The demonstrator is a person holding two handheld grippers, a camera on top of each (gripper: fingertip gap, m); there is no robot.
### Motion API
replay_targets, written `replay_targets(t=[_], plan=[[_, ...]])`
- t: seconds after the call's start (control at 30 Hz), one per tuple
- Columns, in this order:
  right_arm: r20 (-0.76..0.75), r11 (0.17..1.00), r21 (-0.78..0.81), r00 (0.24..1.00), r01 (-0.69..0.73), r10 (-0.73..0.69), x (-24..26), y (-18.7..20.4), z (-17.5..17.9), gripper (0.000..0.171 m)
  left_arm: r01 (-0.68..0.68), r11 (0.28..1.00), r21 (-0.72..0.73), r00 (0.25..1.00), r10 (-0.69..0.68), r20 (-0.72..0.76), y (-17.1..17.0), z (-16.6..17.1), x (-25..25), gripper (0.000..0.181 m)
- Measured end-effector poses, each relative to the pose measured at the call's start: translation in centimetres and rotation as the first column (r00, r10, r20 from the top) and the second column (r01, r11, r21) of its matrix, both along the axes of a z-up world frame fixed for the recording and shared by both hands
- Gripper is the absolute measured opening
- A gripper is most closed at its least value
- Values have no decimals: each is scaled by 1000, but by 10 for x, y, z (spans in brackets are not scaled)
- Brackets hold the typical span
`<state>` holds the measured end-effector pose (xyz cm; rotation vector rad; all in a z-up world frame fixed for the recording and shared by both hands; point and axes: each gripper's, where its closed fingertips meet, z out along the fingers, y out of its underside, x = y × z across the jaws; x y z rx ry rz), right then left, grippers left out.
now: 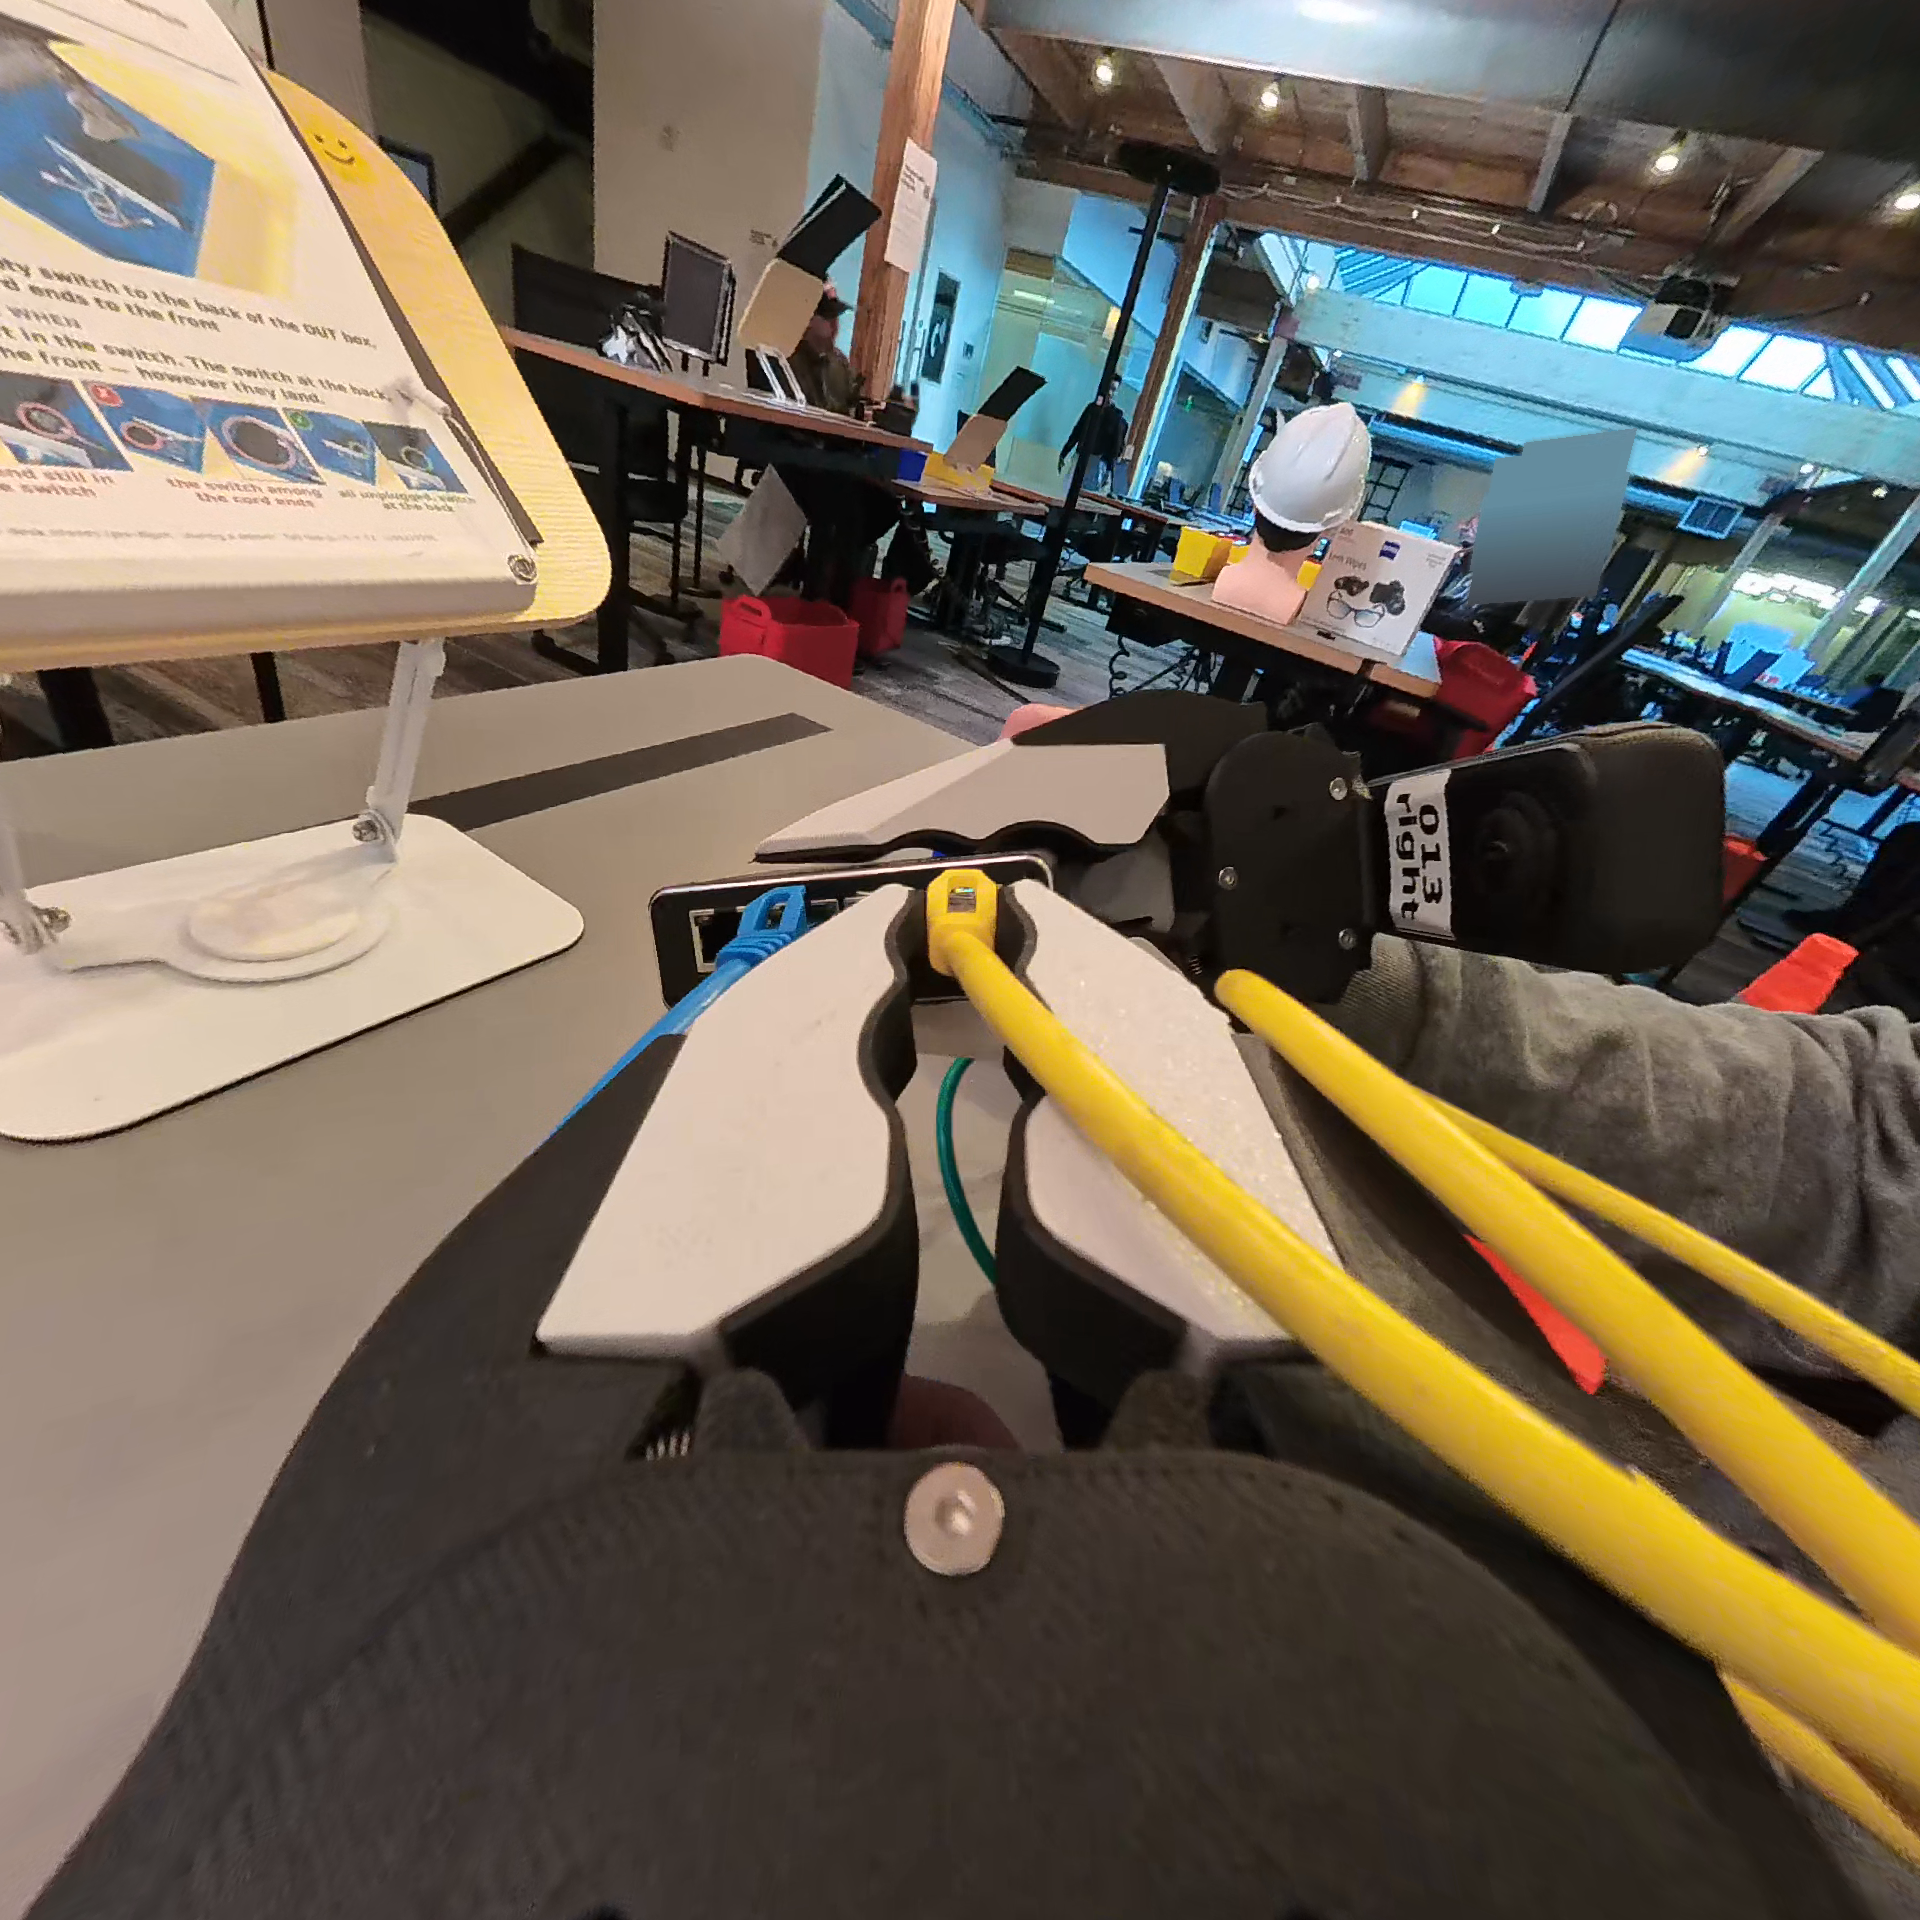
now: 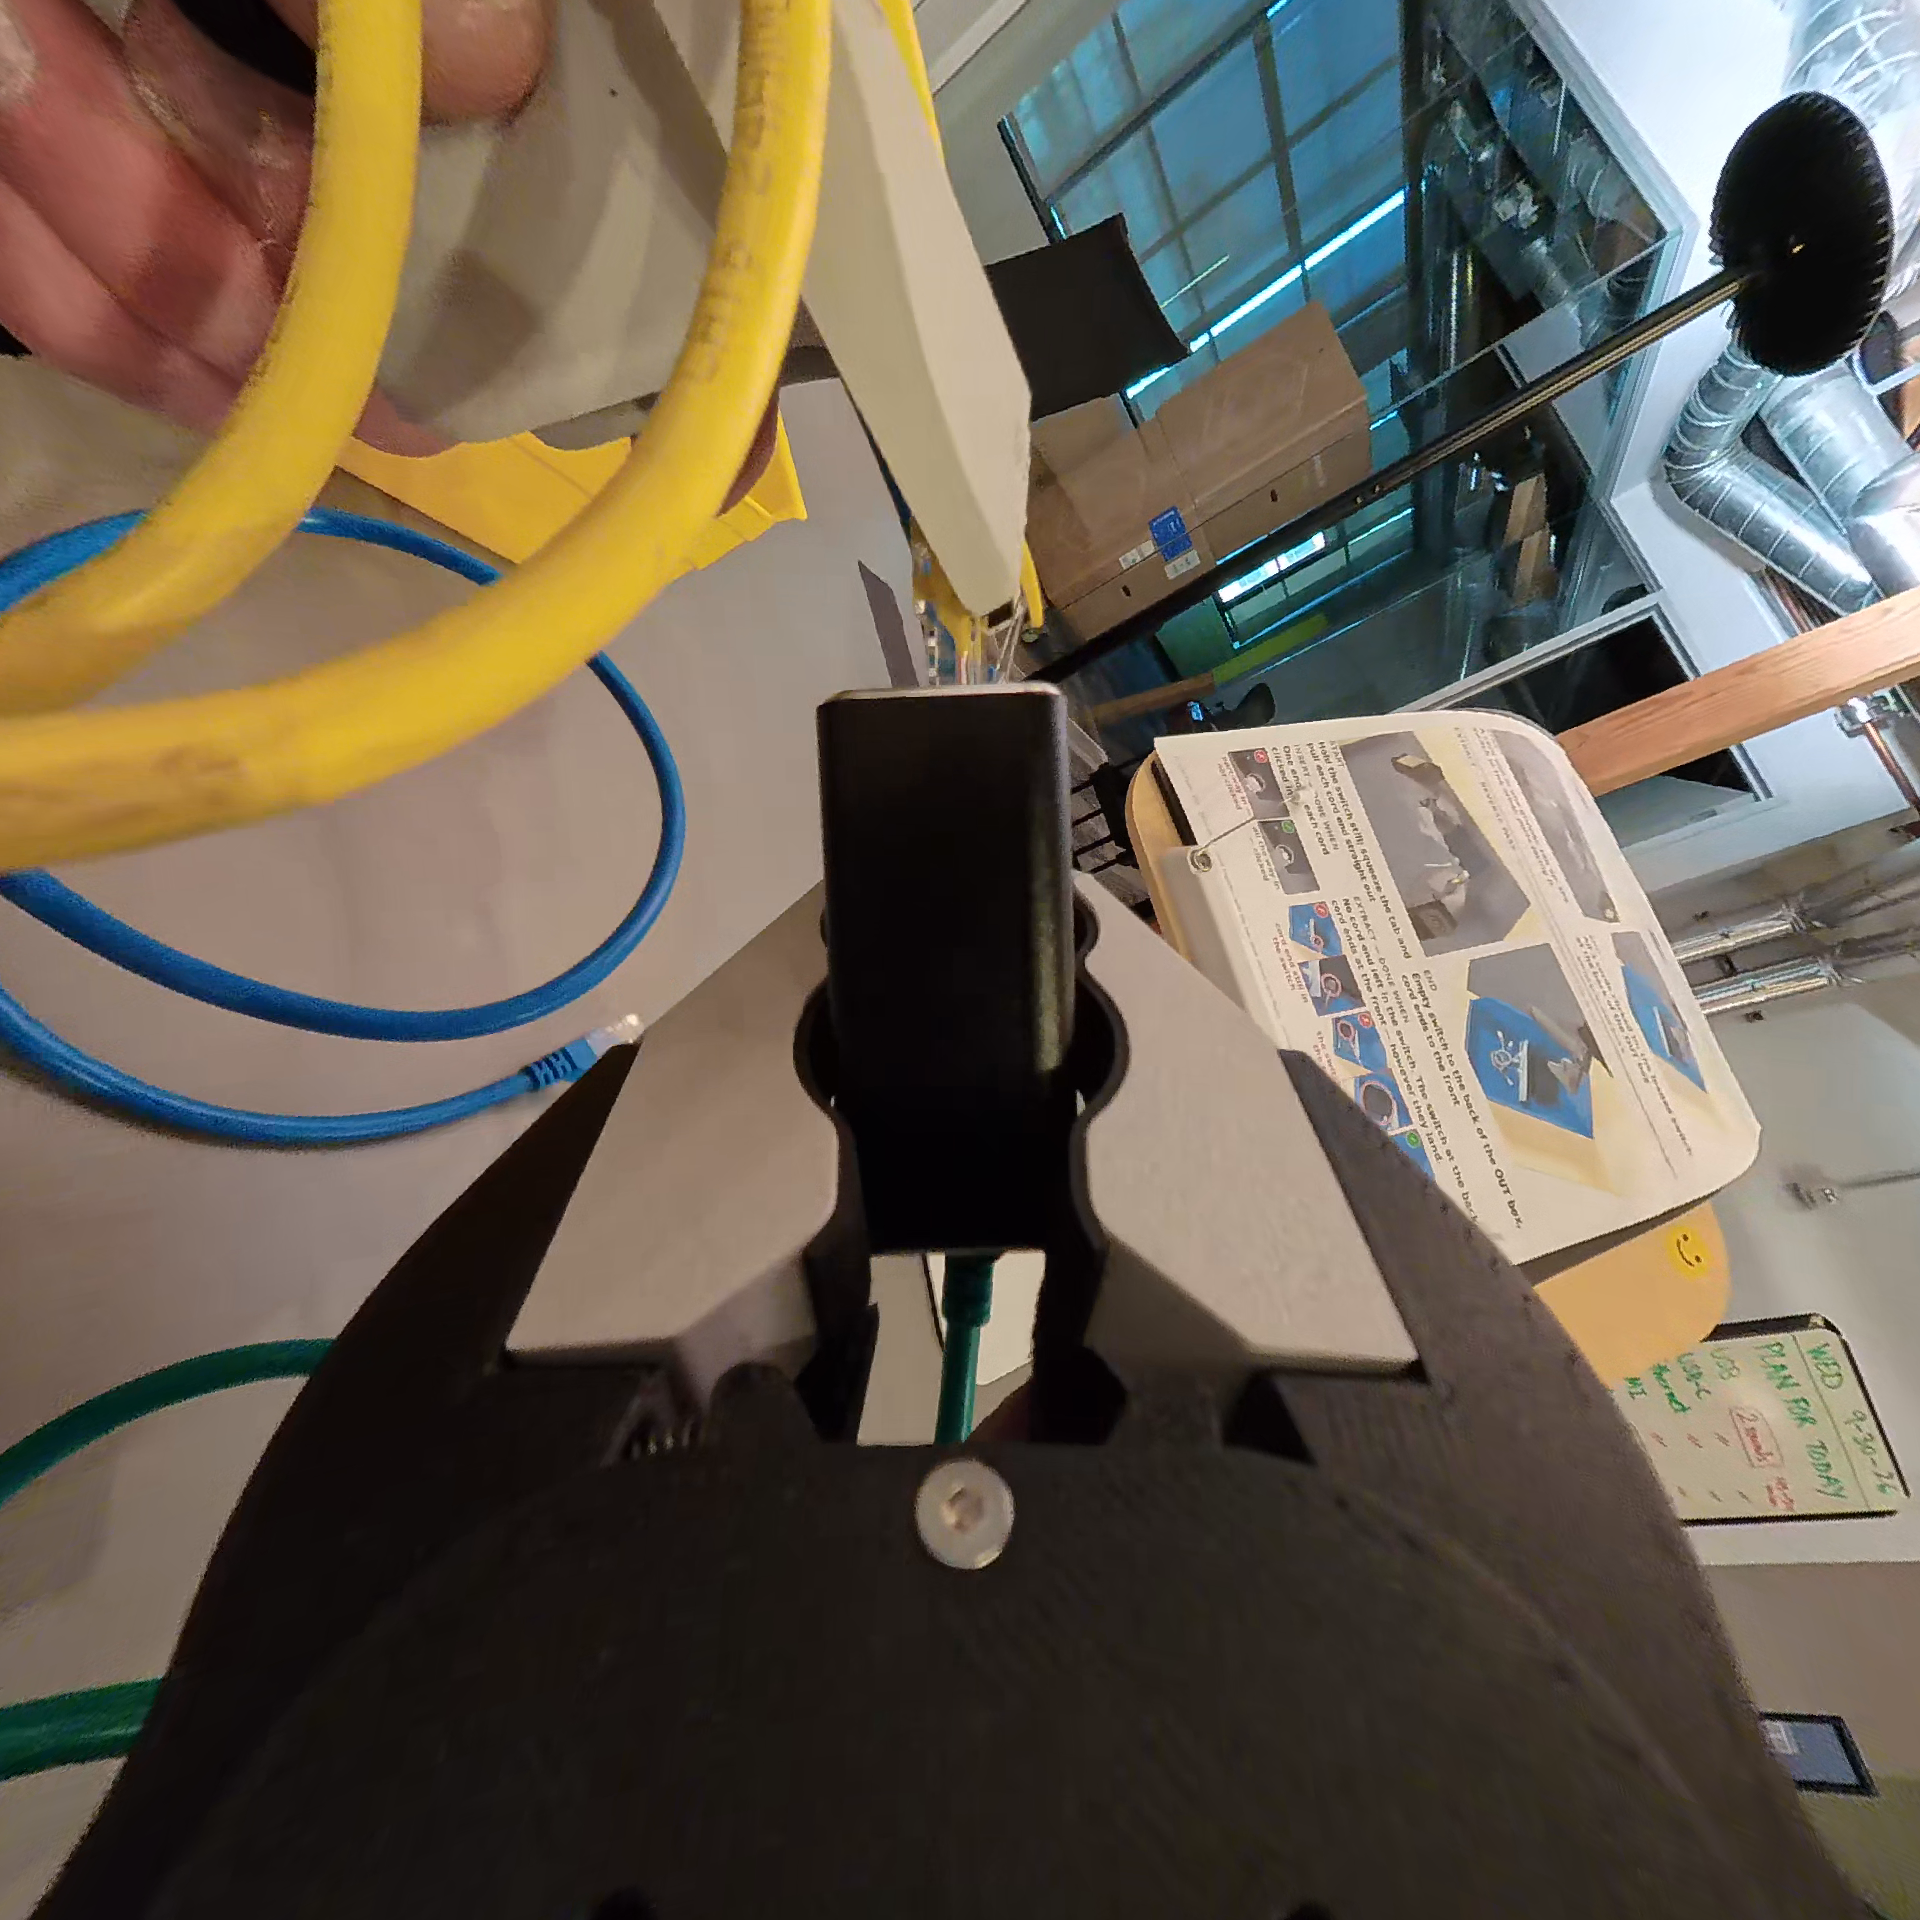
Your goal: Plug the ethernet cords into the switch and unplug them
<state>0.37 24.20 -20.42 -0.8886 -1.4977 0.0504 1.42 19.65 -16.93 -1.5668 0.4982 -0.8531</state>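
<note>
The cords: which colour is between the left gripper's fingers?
The yellow cord, plug at the switch. The blue cord sits outside the left gripper; the green cord lies below.

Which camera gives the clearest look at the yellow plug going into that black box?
The left wrist view: the yellow plastic ethernet plug sits at the black rectangular network switch's port face, between the left hand-held gripper's fingers. The right wrist view shows only the switch's plain end, the plug barely visible behind it.

Glossy black switch (image 2: 945, 935), smooth rubbery yellow cord (image 1: 1195, 1174), matt grey table (image 1: 260, 1299), laminated paper sheet (image 1: 208, 343).
</note>
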Motion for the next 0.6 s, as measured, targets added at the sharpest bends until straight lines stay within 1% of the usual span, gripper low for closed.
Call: replay_targets(t=[0.17,0.5,0.6], plan=[[5,1000,6,1000,-5,5,0,-1,0,33,1,1000,17,1000,-1,-22,-1,0,1,12],[2,999,53,1000,9,-9,-1,-2,6,32,1,1000,10,1000,-1,1,-2,2,3,12],[-4,997,72,1000,11,-10,-1,-4,11,32,4,1000,15,999,-5,39,-4,6,4,13]])
